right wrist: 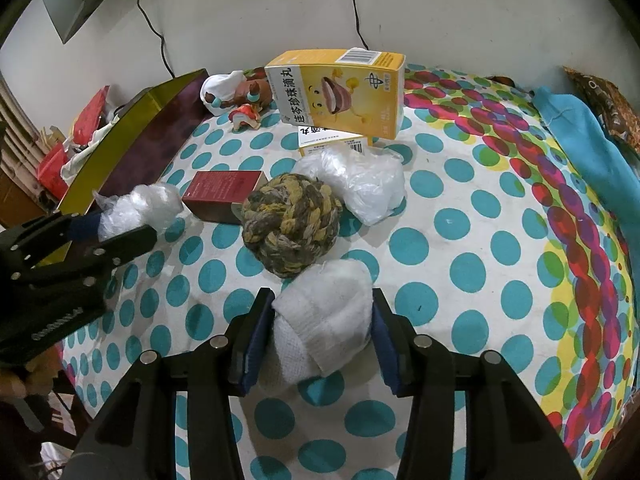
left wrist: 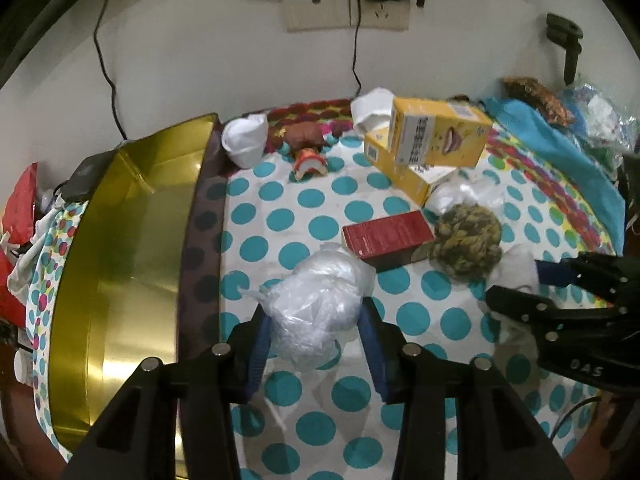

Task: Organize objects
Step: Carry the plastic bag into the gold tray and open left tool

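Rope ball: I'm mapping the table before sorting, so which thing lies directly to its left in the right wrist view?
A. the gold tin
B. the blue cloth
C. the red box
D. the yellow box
C: in the right wrist view the red box lies against the left side of the rope ball, while the yellow box stands farther back.
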Available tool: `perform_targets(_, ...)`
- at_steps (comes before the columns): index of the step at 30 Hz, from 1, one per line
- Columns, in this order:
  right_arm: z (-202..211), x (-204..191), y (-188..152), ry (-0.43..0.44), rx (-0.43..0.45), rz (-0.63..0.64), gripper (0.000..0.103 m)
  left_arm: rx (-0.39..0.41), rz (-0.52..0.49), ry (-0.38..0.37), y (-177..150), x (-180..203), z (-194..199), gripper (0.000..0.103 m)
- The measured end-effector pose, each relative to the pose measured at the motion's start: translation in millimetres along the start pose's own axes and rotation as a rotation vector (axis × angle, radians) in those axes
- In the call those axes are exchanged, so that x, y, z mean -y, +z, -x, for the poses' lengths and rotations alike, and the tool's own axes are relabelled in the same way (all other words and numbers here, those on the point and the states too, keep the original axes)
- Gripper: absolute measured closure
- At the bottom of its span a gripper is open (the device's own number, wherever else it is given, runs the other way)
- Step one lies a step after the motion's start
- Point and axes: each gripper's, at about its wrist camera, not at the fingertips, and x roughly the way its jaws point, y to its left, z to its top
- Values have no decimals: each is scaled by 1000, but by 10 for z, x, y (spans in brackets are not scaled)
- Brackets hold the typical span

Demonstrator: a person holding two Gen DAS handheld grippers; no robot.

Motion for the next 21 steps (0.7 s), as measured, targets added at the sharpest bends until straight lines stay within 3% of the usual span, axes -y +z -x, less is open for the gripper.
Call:
perform_targets(12, 22, 4, -21, 3, 2, -15, 59, 43, 26, 39, -5, -145, 312, 60)
perform_targets(21, 53, 14, -49, -12, 4, -39, 60, 65, 117, 138, -83, -678, 531, 60)
